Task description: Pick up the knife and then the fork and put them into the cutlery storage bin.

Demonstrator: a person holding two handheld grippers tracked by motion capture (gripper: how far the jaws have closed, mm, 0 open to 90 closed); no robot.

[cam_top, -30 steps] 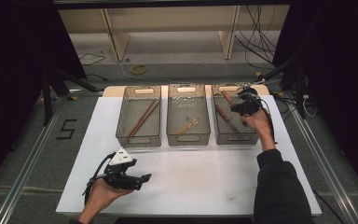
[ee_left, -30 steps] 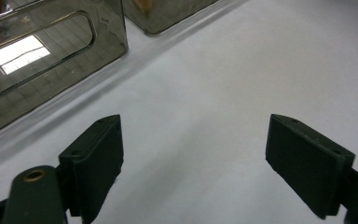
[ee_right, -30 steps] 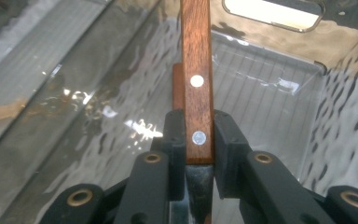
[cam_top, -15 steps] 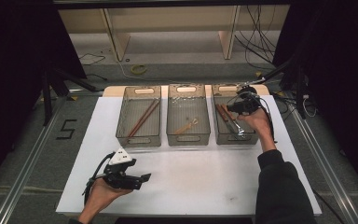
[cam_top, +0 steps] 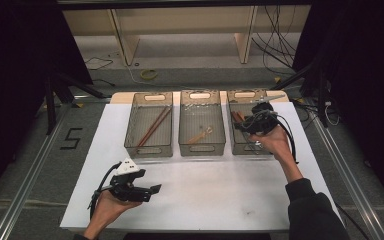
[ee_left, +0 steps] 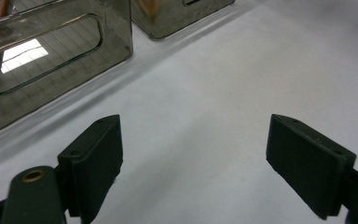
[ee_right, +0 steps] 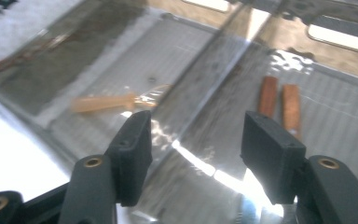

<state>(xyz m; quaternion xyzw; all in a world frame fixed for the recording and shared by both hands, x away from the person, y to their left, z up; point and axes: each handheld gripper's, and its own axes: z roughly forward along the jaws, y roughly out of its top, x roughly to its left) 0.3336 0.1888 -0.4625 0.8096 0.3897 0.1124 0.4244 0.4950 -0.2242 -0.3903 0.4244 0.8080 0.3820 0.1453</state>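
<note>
Three clear bins stand in a row on the white table (cam_top: 240,200). The left bin (cam_top: 149,131) holds reddish chopsticks (cam_top: 152,127), the middle bin (cam_top: 202,129) a pale small utensil (cam_top: 201,134), and the right bin (cam_top: 240,145) brown sticks (cam_top: 237,117). My right gripper (cam_top: 241,125) hovers over the right bin. Its jaws have just been opening and nothing is between them (ee_right: 196,121). Beneath them lie two brown stick ends (ee_right: 279,105) and the pale utensil (ee_right: 114,102). My left gripper (cam_top: 152,189) rests open and empty over bare table (ee_left: 193,128).
The left bin's handle end (ee_left: 51,60) lies just ahead of the left gripper. Beyond the table are wooden shelf legs (cam_top: 122,37), cables (cam_top: 280,35) on the floor and a coil (cam_top: 149,75). Metal rails (cam_top: 25,195) run along both table sides.
The right gripper has drawn back from the far end of the right bin toward the person and its jaws have spread apart. The left hand has stayed put.
</note>
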